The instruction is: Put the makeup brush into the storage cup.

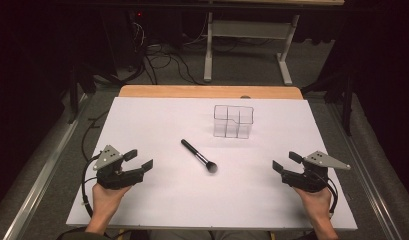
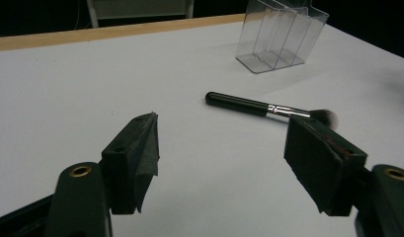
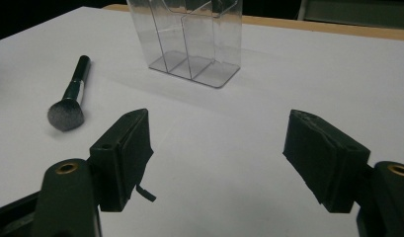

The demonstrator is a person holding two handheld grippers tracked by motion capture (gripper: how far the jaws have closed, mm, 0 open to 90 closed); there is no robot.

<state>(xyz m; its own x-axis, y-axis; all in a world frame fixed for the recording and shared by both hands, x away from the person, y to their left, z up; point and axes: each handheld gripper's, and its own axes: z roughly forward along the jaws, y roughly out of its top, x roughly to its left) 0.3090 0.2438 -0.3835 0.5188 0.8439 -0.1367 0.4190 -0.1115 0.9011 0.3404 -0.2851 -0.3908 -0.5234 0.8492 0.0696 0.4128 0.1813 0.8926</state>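
Both grippers sit low on the white table (image 1: 157, 200) rn, one per side, nothing in either. Left gripper (image 1: 141, 159) is near the left edge w/ jaws spread wide, just bare table between them. Right gripper (image 1: 287, 161) is near the right edge, jaws as wide as they go, also empty.

Brush (image 1: 198, 155) lies flat around mid-table, btw the two grippers and well apart from both. Handle points up-left toward the far side, bristles toward me. In the left gripper view the brush (image 2: 268, 109) is ahead of the jaws, tip just past the right-hand jaw.

Clear organizer (image 1: 233, 121) stands upright behind the brush, toward the far edge, not touching it. I can see its dividers in the right gripper view (image 3: 189, 37).
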